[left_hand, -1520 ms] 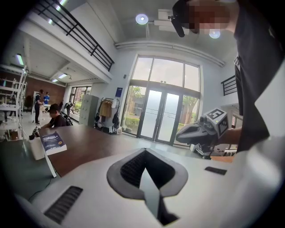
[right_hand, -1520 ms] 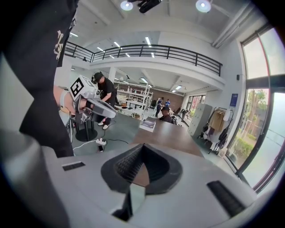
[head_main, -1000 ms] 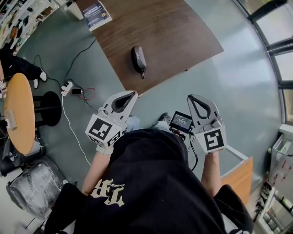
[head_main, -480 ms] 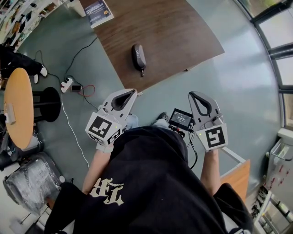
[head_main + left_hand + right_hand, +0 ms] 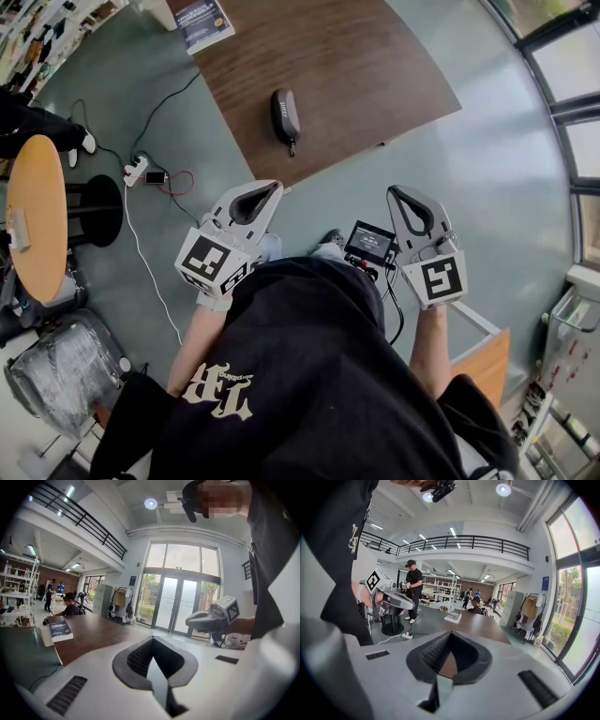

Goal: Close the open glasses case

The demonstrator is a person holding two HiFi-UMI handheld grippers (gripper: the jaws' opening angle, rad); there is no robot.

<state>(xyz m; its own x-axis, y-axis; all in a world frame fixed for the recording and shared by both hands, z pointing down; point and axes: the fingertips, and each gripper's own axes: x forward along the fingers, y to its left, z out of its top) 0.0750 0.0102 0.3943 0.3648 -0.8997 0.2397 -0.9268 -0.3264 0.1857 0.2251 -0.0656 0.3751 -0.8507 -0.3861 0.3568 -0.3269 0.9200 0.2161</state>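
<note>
Left gripper (image 5: 274, 190) and right gripper (image 5: 394, 193) hang near, jaws together and empty; glasses case (image 5: 284, 114), lettering unreadable, lies on far table (image 5: 375, 66).

A brown table (image 5: 356, 84) and an orange table (image 5: 37, 216) are set on a grey-green floor (image 5: 506, 169). Glass doors (image 5: 180, 606) and, seemingly, a balcony (image 5: 454, 543) are seen beyond.
</note>
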